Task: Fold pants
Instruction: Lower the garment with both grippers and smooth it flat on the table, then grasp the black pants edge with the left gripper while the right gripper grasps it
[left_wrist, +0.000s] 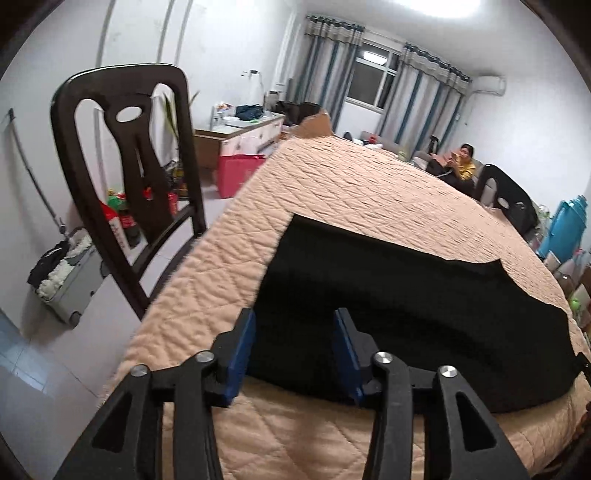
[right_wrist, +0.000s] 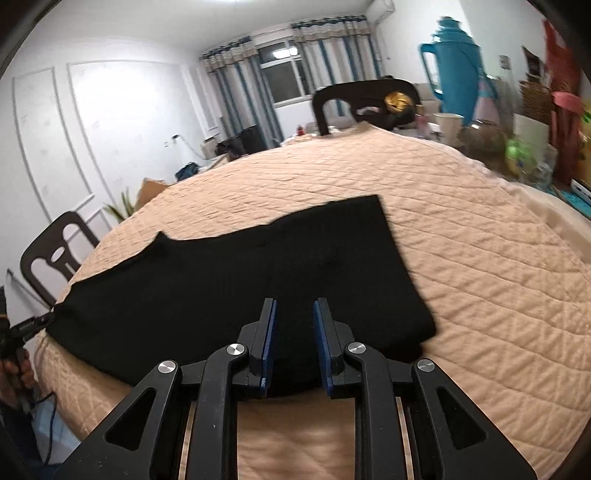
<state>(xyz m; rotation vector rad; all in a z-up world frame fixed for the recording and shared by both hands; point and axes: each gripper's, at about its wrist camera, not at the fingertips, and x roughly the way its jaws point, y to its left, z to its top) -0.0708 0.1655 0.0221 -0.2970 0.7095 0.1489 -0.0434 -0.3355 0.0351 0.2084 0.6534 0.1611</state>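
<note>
Black pants (left_wrist: 388, 314) lie flat on a worktop covered with a peach quilted cover (left_wrist: 351, 192), folded lengthwise into one long dark strip. In the right wrist view the same pants (right_wrist: 229, 280) run from the cover's left edge toward the middle, with a square-cut end on the far right and a stepped outline along the far side.

Left hand-held gripper (left_wrist: 293, 354): jaws spread wide, blue pads on either side of the near edge of the fabric, nothing pinched between them. Whether the pads touch the cloth cannot be told.

Right hand-held gripper (right_wrist: 294, 343): jaws parted, a narrower gap than the left, poised over the near edge of the pants; black cloth shows in the gap but is not clamped.

At the far left of the right wrist view, the tip of the left tool sits at the pants' left corner.

Surroundings: a dark wooden chair (left_wrist: 129, 177) just beside the worktop's left side, a second chair (right_wrist: 354, 99) at the far side, a teal thermos (right_wrist: 456, 66) at the right, curtains (left_wrist: 417, 92) around a window, and a seated person in yellow (left_wrist: 463, 162) well beyond.
</note>
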